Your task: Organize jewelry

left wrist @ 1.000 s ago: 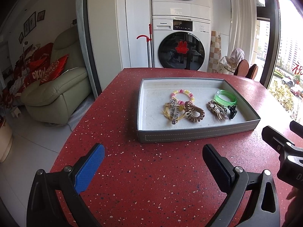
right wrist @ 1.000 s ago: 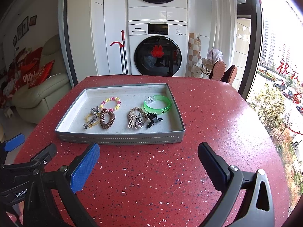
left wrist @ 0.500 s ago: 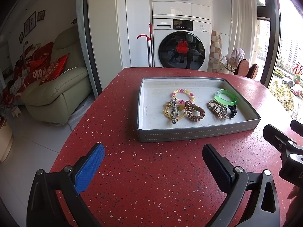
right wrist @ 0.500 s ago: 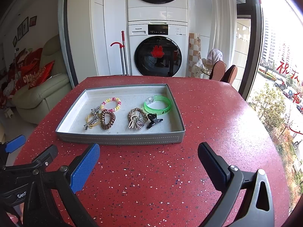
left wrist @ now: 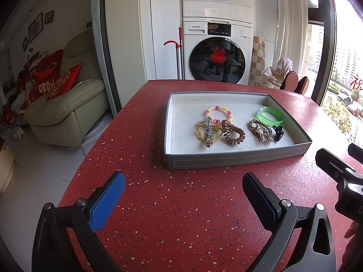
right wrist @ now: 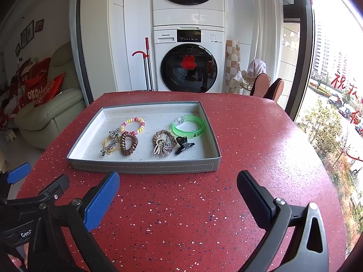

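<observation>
Left wrist: left tool (left wrist: 183, 187) wide apart, holding nothing.

Glossy speckled red stone-like table (right wrist: 249, 136), matt grey stitched tray (right wrist: 145, 166) with rough pale lining, translucent glossy green plastic bangle (right wrist: 188, 129).

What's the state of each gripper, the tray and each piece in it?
left gripper: open, empty, short of the tray
right gripper: open, empty
tray: on the red table, no lid
green bangle: flat, far right corner
black claw clip: beside the bangle
brown coil tie: flat
beaded bracelet: flat
silver clip: lying on yellow bands
washer door: shut
</observation>
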Available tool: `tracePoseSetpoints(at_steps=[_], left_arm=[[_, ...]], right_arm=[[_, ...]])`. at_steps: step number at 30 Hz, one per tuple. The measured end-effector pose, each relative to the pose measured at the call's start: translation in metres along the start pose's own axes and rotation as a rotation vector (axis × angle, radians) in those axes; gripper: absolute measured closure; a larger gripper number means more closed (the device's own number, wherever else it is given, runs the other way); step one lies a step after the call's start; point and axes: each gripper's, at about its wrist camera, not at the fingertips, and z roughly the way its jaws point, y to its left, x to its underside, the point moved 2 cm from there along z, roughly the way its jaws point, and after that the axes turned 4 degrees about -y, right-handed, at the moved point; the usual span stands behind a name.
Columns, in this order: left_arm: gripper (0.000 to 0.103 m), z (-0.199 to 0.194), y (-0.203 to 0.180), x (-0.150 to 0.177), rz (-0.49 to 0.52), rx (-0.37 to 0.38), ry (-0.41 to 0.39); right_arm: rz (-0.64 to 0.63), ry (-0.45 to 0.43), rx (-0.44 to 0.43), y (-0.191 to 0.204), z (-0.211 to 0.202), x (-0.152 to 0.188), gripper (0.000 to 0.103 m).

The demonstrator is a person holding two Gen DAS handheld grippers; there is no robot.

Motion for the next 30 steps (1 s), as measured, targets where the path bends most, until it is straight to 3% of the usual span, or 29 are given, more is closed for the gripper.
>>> tracePoseSetpoints(at_steps=[30], left_arm=[[0.0, -0.0059, 0.0015, -0.0012, 0.003, -0.008, -0.007]], right_arm=[[-0.008, -0.006, 0.001, 0.0008, -0.0069, -0.0012, 0.0]])
